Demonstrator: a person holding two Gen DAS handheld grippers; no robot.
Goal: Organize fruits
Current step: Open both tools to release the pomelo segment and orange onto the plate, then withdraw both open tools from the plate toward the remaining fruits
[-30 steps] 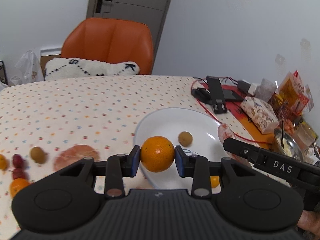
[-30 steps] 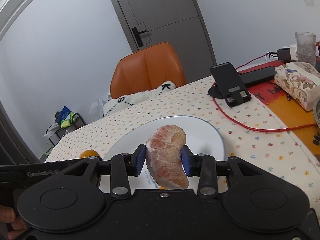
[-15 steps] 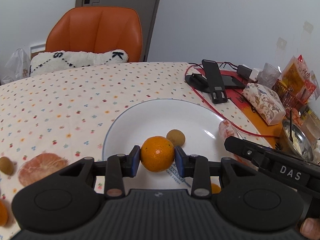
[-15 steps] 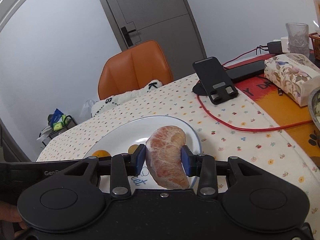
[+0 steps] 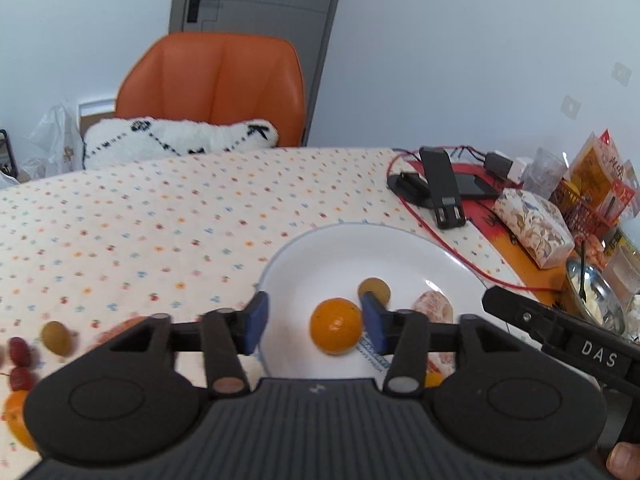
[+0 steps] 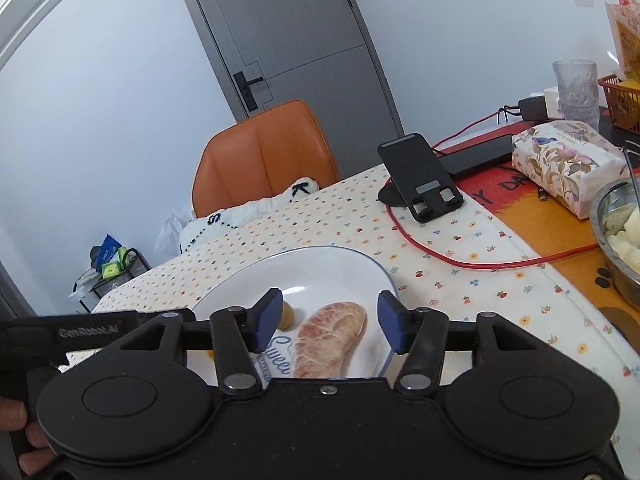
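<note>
Left wrist view: left gripper [image 5: 314, 322] jaws wide, orange [image 5: 336, 331] loose on white plate [image 5: 320, 252], small brown fruit [image 5: 374, 289] at 1 o'clock of it. Right wrist view: right gripper [image 6: 329, 322] jaws wide, peeled pink fruit piece [image 6: 332, 339] lying on plate between them, on dotted tabletop [image 6: 460, 280].

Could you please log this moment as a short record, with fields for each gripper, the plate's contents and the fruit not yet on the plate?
left gripper: open, orange lying free between its fingers
right gripper: open, pomelo segment lying free between its fingers
plate: white, holds the orange, the pomelo segment and a small brown-green fruit
off the plate: a small brown-green fruit, red fruits and another orange on the tablecloth, left of the plate
</note>
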